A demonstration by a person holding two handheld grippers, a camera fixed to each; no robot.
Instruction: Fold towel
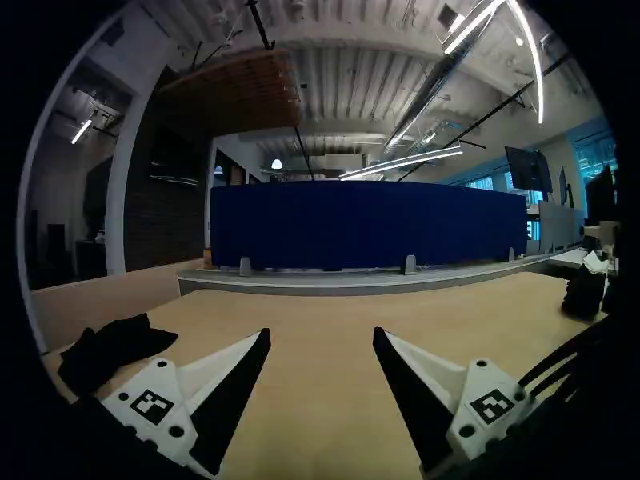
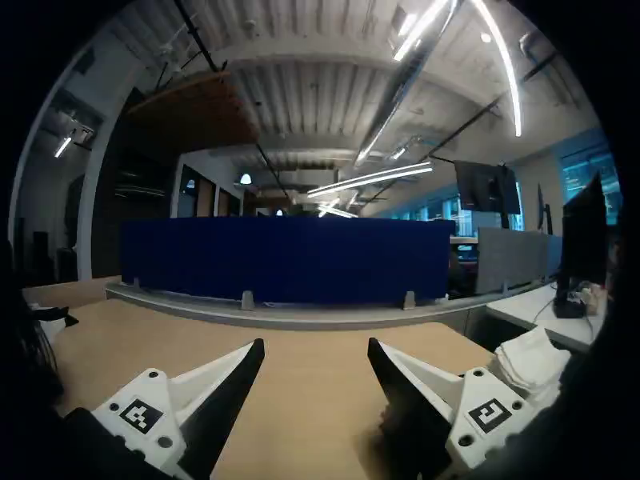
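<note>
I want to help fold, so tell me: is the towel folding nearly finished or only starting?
Likely barely started. Done: a white stack on the right looks folded, though I can't tell whether it belongs to this job. In hand: nothing; the left gripper and right gripper hang open over the table. Left: a dark cloth lies crumpled beside the left gripper, untouched.

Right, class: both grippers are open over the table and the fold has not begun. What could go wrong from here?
1. The white towels look stacked in layers; the open right gripper might pinch several at once or drag the pile.
2. The black cloth lies close beside the open left gripper; it could be snagged or grabbed by mistake.
</note>
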